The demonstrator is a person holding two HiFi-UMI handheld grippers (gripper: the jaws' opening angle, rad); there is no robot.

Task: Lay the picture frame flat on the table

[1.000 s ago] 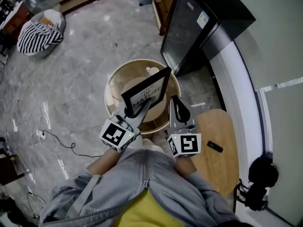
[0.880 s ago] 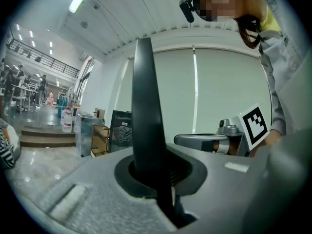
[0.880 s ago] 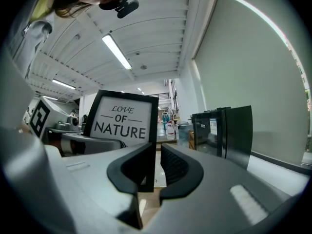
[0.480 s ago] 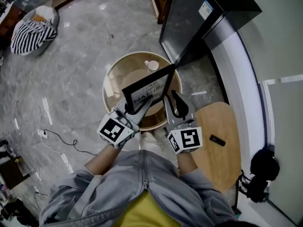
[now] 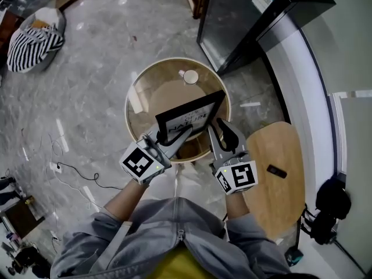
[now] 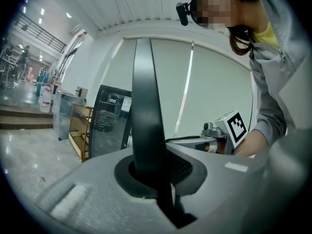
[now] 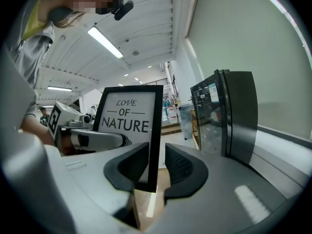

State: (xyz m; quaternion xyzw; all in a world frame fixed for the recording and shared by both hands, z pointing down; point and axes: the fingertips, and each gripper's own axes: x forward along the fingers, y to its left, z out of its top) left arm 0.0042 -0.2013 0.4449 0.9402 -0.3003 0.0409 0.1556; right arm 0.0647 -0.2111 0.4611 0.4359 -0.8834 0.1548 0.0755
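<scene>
The picture frame [image 5: 189,120] is black with a white "LOVE OF NATURE" print. It leans over the round glass-topped table [image 5: 137,92], face tilted up towards me. My left gripper [image 5: 176,136] is shut on its lower left edge; in the left gripper view the dark frame edge [image 6: 146,106] runs up from between the closed jaws [image 6: 152,168]. My right gripper [image 5: 224,130] is at the frame's right side. Its jaws are opening, and the frame's edge [image 7: 127,116] stands between the pads [image 7: 181,164] with a gap on the right.
A small round cup [image 5: 190,76] sits at the table's far side. A tall black cabinet [image 5: 244,22] stands behind the table. A wooden stool [image 5: 273,196] with a small black object [image 5: 278,171] is at the right. A striped bag [image 5: 32,42] and cables [image 5: 75,173] lie on the floor.
The frame has tipped lower over the table. The right gripper's jaws have spread apart off the frame's edge. The left gripper keeps its hold.
</scene>
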